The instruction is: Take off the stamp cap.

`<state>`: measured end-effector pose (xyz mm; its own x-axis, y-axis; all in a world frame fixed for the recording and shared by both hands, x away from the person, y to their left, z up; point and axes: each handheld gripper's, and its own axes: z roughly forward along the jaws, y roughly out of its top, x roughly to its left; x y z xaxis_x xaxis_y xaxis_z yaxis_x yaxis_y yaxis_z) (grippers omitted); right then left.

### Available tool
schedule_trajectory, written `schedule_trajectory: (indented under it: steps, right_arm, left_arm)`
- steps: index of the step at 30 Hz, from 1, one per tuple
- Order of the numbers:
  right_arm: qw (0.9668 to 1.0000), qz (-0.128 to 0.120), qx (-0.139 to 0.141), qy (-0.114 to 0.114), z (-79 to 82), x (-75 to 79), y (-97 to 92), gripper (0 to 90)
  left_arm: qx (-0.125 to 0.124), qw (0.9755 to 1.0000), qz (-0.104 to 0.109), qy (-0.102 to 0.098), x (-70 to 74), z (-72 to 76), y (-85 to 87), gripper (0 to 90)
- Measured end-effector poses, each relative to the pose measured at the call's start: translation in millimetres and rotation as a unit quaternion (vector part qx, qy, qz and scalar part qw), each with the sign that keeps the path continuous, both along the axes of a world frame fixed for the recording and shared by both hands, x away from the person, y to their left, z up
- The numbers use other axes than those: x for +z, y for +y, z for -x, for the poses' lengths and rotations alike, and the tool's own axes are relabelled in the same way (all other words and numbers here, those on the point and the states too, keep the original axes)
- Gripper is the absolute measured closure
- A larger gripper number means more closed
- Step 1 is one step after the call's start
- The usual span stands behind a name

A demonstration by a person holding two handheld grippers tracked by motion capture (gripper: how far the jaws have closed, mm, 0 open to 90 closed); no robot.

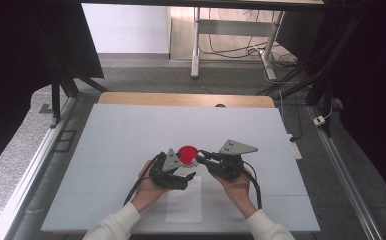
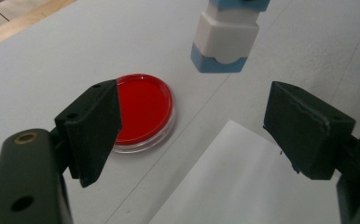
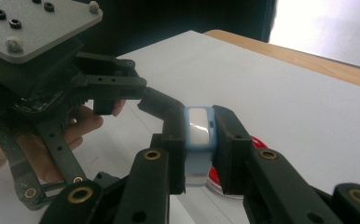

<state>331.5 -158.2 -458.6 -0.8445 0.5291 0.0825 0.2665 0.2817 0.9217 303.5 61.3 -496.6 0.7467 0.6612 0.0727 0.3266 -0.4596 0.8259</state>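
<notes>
Progress looks early: the right gripper [image 3: 200, 140] is clenched on a small white-and-blue plastic block [image 3: 199, 128], held up off the table, while the left gripper [image 2: 192, 130] hangs released with its jaws wide apart just beside it. Between and just beyond the two lies a round clear plastic dish with a red filling [image 2: 143, 109] (lidded or not, I cannot tell). A white paper sheet [image 2: 243, 182] lies under the left jaws. Whatever the block serves for seems not yet done.

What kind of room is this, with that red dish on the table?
Probably a lab or test workshop: a white-covered table ringed by black frames, loose cables on the floor, and a red petri dish on the table.
</notes>
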Motion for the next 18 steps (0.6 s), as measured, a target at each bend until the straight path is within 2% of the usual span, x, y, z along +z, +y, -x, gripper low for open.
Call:
schedule_trajectory:
  steps: [18]
  right_arm:
    - [1.0000, -0.002, -0.009, 0.003, -1.2, -2.2, 1.6, 74.8]
  left_arm:
    - [-0.006, 0.9999, 0.002, -0.008, -1.8, -4.3, -13.5, 25.7]
